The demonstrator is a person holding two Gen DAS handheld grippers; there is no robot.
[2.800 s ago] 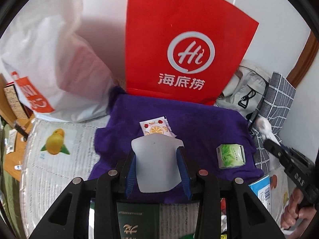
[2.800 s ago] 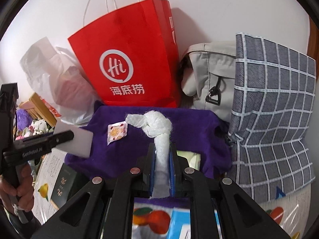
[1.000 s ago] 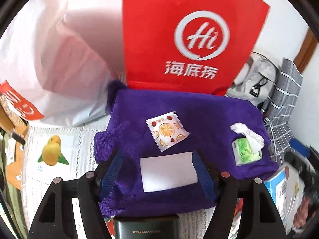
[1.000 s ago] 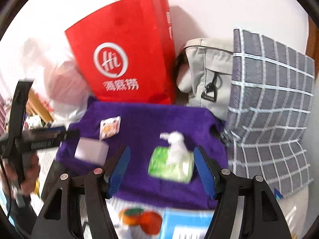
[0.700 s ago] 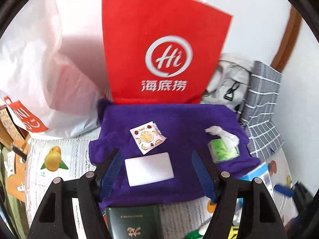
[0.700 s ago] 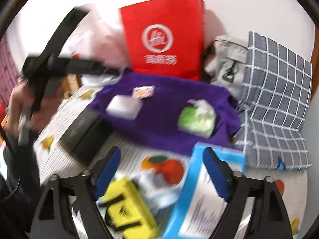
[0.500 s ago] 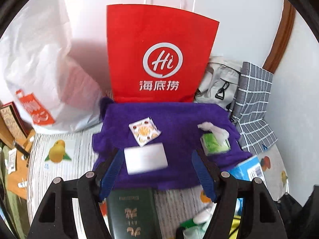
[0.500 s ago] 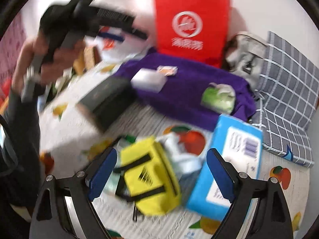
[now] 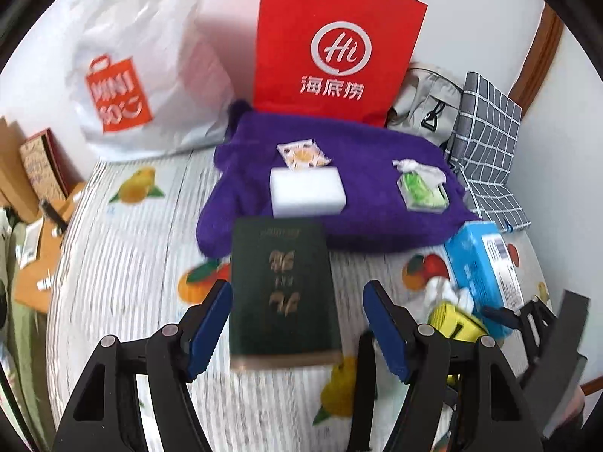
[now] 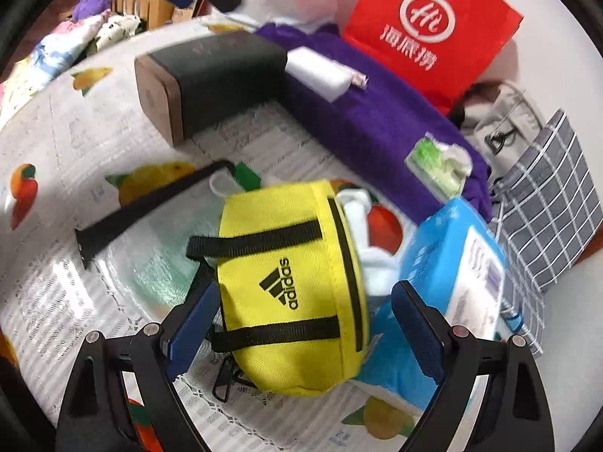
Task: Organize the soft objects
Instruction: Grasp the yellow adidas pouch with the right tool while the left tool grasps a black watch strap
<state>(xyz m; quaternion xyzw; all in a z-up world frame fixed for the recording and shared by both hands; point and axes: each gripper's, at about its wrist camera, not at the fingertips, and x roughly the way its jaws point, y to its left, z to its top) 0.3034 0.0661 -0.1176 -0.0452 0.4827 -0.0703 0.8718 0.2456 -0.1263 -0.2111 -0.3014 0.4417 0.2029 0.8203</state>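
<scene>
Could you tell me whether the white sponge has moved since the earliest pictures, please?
Yes. Then clamped in the left gripper above the purple towel, the white sponge now lies on it, just before the fruit-print sachet.

Left tool (image 9: 296,318) jaws apart astride dark green box (image 9: 280,293); white sponge (image 9: 307,193) on purple towel (image 9: 377,203).

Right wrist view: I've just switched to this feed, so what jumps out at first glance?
The bright yellow Adidas pouch fills the middle of the view, lying on the fruit-print tablecloth between the open fingers of the right gripper, not clamped. Behind it a purple towel carries a white sponge and a green tissue pack, with the red paper bag standing at the back.
</scene>
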